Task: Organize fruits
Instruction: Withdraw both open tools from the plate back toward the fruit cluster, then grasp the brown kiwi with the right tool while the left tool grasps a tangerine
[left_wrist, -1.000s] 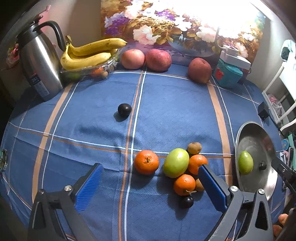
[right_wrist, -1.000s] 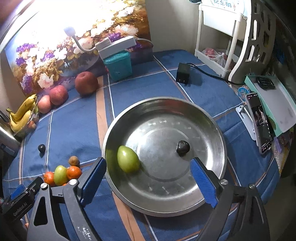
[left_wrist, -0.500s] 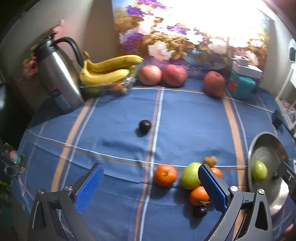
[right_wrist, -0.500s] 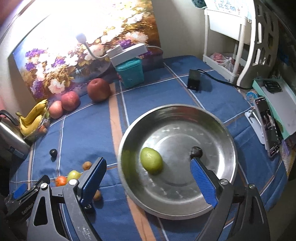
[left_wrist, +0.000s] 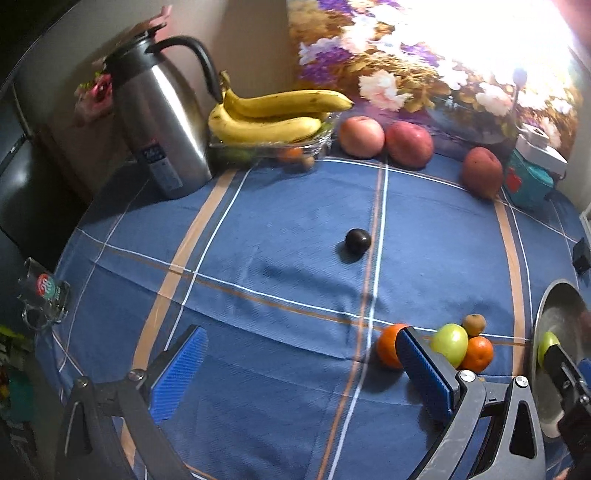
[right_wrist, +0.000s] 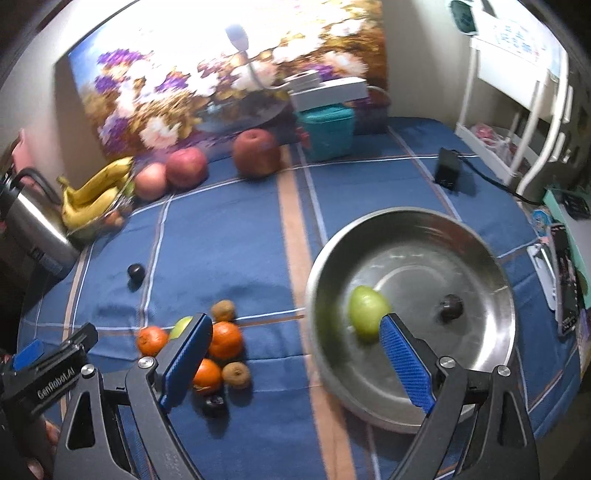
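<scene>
My left gripper hangs open over bare blue cloth, nothing between its blue pads. Just past its right finger lies a fruit cluster: an orange, a green fruit, another orange and a kiwi. A lone dark plum sits mid-table. My right gripper is open too, straddling the gap between the cluster and the steel pan. The pan holds a green fruit and a dark plum. Another dark plum lies at the cluster's near side.
At the back stand a steel kettle, bananas in a glass dish, three red apples and a teal box. A black adapter with a cord, a phone and a white rack are on the right.
Both grippers have swung leftward. The fruit cluster slid to the right edge of the left view. The right gripper moved off the pan's centre toward the cluster. Both jaws stayed open.
</scene>
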